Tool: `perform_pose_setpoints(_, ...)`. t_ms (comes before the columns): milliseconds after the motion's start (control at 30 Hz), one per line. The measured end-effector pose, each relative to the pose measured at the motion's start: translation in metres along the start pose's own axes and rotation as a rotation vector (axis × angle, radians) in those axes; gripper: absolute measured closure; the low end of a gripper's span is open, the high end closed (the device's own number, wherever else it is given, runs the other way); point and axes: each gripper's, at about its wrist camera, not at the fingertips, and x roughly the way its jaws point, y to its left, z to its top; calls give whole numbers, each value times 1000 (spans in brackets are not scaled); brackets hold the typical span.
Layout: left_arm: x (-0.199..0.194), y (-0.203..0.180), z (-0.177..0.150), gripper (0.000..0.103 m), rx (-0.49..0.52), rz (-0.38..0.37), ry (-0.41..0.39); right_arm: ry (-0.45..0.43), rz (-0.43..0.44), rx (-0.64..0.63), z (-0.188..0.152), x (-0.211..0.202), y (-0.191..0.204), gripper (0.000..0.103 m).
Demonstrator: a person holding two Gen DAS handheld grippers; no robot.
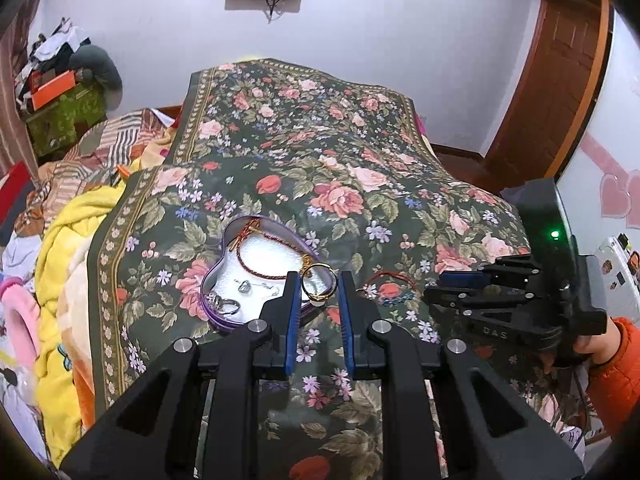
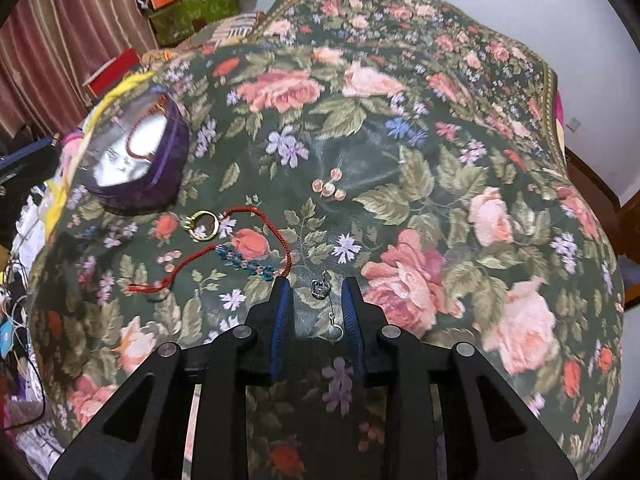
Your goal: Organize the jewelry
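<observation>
Left gripper (image 1: 319, 284) open, empty, jaws apart over floral cloth (image 1: 340, 152). Gold ring (image 1: 317, 283) seen between the fingertips, lying just ahead on the cloth, beside the heart-shaped purple tin (image 1: 256, 268), which sat ahead-left, holding a red cord bracelet (image 1: 260, 256) and silver pieces (image 1: 224, 304). Right gripper (image 2: 316, 288) open too, gripping nothing; small silver earring (image 2: 320, 288) lay on the cloth between its fingertips, hook trailing back. Red cord (image 2: 276, 232) with teal beaded strand (image 2: 244, 262) just ahead-left. Tin farther ahead-left, blurred.
</observation>
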Motion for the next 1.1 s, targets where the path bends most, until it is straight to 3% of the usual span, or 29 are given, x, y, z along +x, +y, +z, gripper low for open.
perform_pose_setpoints(100,5,5,-2,86,-18,-3,10,-6,-13,-22,0,0,3,80)
perform_pose_setpoints(167,7,7,-4,86,-21,-2,15,-9,-20,-23,0,1,3,94)
perform_pose_setpoints(400,8,9,-5,86,-32,-5,17,-43,-6,13,-1,-9,0,94)
perform_pose_setpoints(800,-29,13,6,86,-31,13,-61,-250,31,0,22,-85,20,94)
perform_pose_setpoints(1100,-57,25,11,86,-39,41,-119,-348,77,-42,44,-111,52,94)
